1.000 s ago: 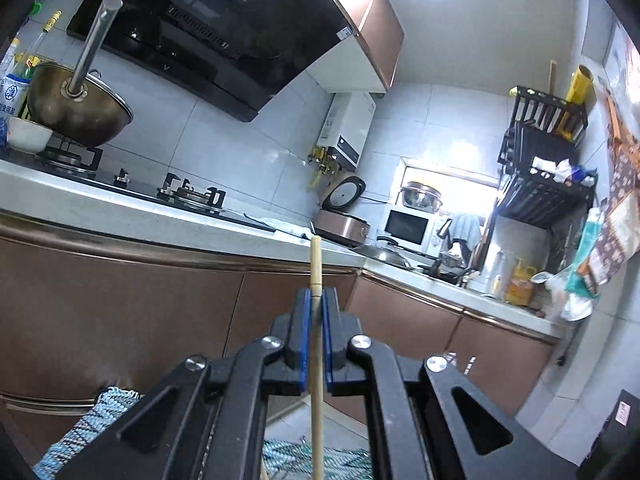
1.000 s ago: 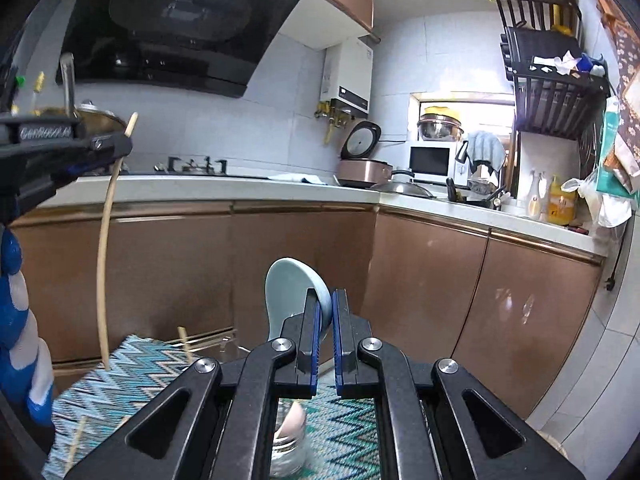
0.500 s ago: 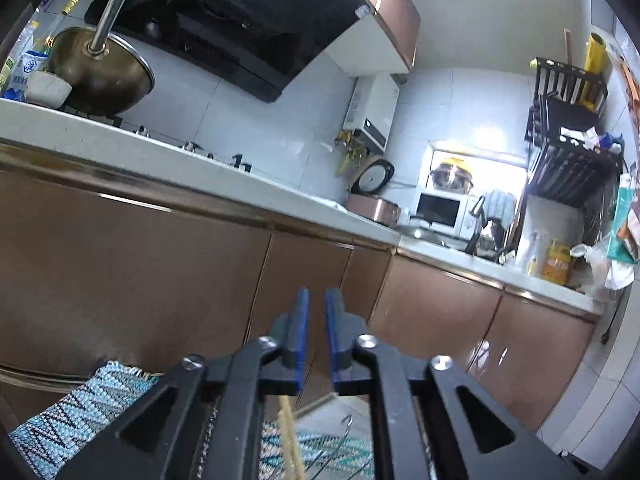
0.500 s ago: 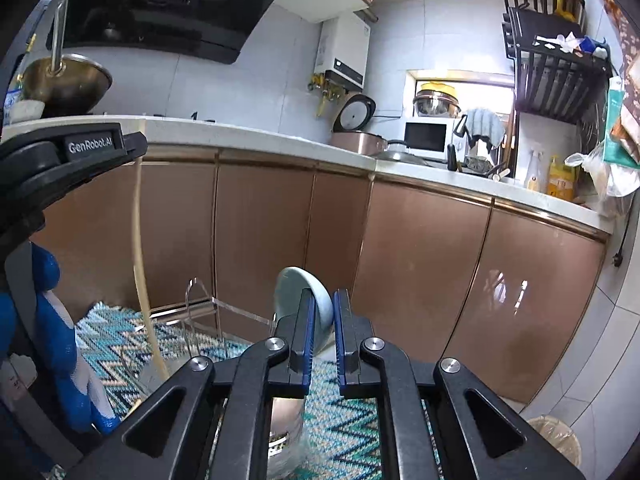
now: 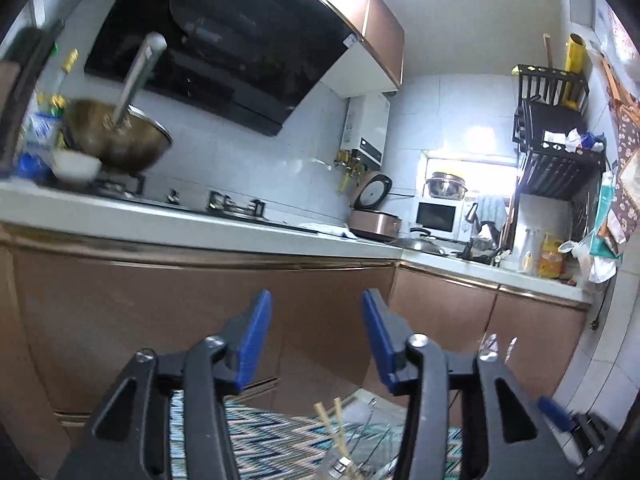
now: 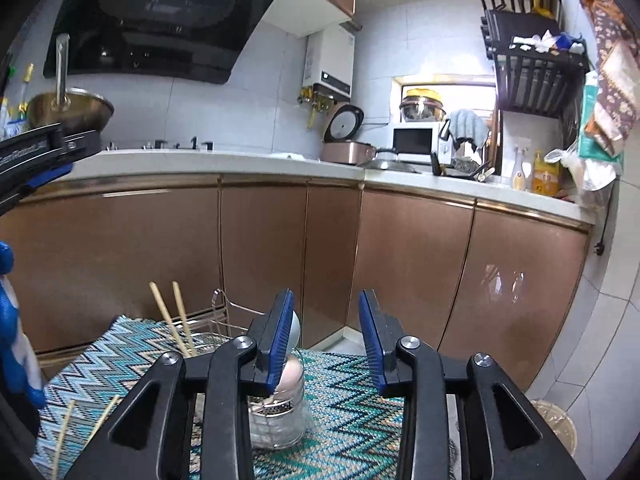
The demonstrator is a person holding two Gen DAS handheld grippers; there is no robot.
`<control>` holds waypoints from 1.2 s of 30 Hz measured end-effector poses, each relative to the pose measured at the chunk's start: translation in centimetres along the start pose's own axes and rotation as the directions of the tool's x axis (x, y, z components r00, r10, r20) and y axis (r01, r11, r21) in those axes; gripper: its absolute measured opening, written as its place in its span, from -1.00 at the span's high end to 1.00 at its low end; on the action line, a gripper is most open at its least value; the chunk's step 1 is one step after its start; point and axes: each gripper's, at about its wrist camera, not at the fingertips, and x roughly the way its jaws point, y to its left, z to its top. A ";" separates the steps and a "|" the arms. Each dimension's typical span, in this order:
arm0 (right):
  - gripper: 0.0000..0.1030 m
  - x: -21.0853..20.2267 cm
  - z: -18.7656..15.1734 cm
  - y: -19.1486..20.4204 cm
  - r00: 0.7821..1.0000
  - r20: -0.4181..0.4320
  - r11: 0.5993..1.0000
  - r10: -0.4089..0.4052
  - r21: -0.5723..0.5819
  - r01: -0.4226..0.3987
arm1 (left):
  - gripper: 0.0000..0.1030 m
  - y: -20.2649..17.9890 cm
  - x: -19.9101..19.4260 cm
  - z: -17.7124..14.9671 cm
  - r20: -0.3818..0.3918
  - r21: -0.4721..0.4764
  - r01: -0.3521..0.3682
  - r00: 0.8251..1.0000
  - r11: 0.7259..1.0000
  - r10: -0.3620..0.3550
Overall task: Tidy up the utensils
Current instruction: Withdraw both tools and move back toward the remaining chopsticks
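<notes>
My left gripper (image 5: 316,340) is open and empty, held above the patterned mat. Two wooden chopsticks (image 5: 334,426) stand in a holder below it; they also show in the right wrist view (image 6: 172,320), leaning in a wire rack (image 6: 224,316). My right gripper (image 6: 325,340) is open and empty. A clear glass jar (image 6: 280,420) stands on the mat just below its left finger, with a pale blue spoon (image 6: 294,330) and a pinkish spoon (image 6: 290,374) upright in it. Loose chopsticks (image 6: 68,436) lie on the mat at lower left.
The zigzag mat (image 6: 352,420) covers a low surface in front of brown cabinets (image 6: 400,272). The left gripper's body (image 6: 36,156) reaches in from the left edge of the right wrist view. A bin (image 6: 554,428) stands on the floor at right.
My left gripper opened and let go of the chopstick, which now stands in the holder. My right gripper opened and released the pale blue spoon into the jar.
</notes>
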 end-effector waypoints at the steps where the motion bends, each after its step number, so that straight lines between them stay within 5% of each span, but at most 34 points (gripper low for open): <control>1: 0.19 -1.2 0.4 0.1 1.000 0.008 1.000 0.005 0.003 -0.005 | -0.03 0.2 -0.8 0.4 -0.006 0.007 -0.008 1.000 1.000 0.008; 18: -0.59 -15.6 2.5 1.5 0.997 0.033 0.996 0.072 0.054 -0.073 | -0.08 3.1 -15.9 1.9 -0.091 0.120 -0.085 0.991 0.989 0.097; 25: -0.75 -20.3 2.2 3.5 0.999 0.027 0.999 -0.029 0.018 0.028 | -0.10 4.9 -18.8 1.7 -0.104 0.100 -0.112 0.987 0.989 0.122; 36: -0.99 -23.4 0.9 3.2 0.999 0.043 0.998 -0.032 0.058 0.029 | -0.10 6.4 -20.3 0.1 -0.164 0.116 -0.167 0.969 0.979 0.185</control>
